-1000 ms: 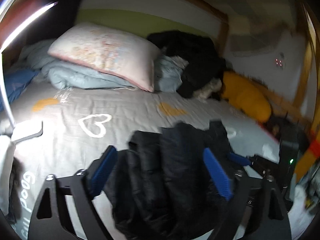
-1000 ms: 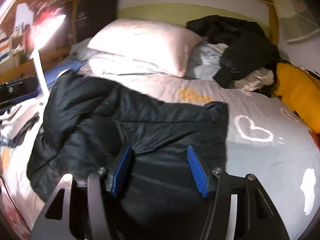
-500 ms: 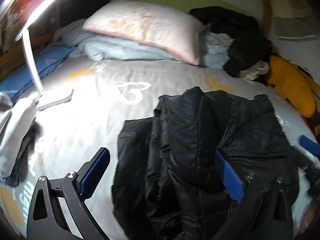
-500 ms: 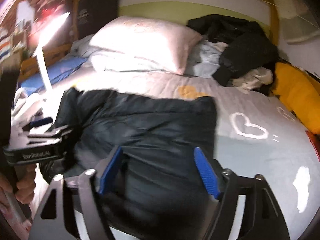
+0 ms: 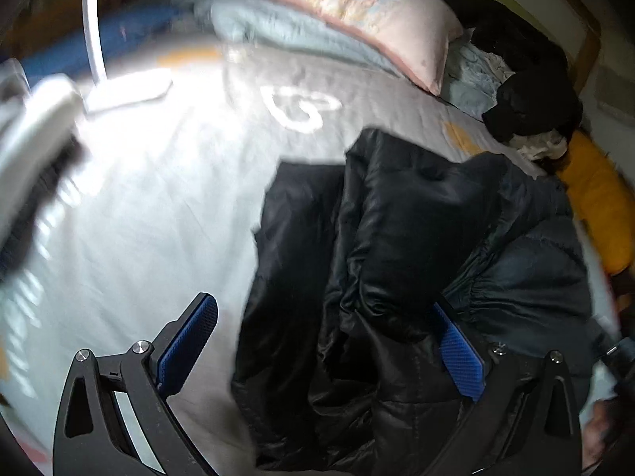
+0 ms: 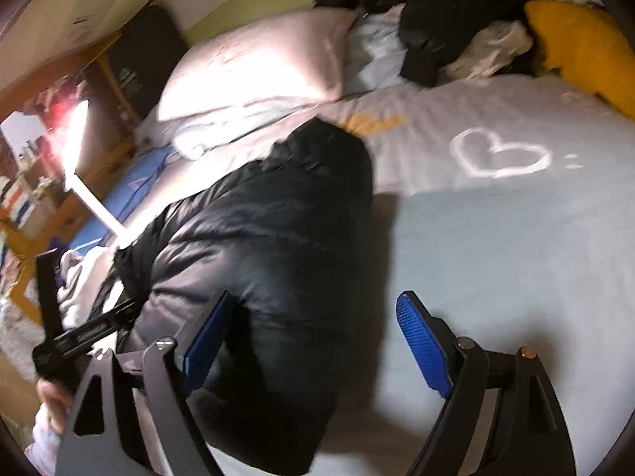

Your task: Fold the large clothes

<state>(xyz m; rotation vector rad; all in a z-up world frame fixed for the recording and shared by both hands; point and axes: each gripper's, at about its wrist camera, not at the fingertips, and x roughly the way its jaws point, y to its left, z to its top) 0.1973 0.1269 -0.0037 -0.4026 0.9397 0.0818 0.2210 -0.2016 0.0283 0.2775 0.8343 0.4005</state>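
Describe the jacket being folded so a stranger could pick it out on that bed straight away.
Start at the grey bed sheet printed with white heart outlines, with the pink pillow at its head. The black puffer jacket lies on the sheet nearer the camera, out in the open. Unlike the other dark clothes heaped beside the pillow against the headboard, it lies alone, shiny and quilted, doubled over on itself.

I am in a bedroom of a home: a bed (image 6: 516, 238) under a grey sheet printed with white hearts fills my view, with a pink pillow (image 6: 258, 63) on a pale blue quilt (image 5: 285, 27) at its head. Dark clothes (image 6: 448, 12) and a yellow cushion (image 6: 579, 43) are heaped there too. A white lamp (image 5: 95, 39) glares beside the bed, near cluttered wooden shelves (image 6: 27, 182).
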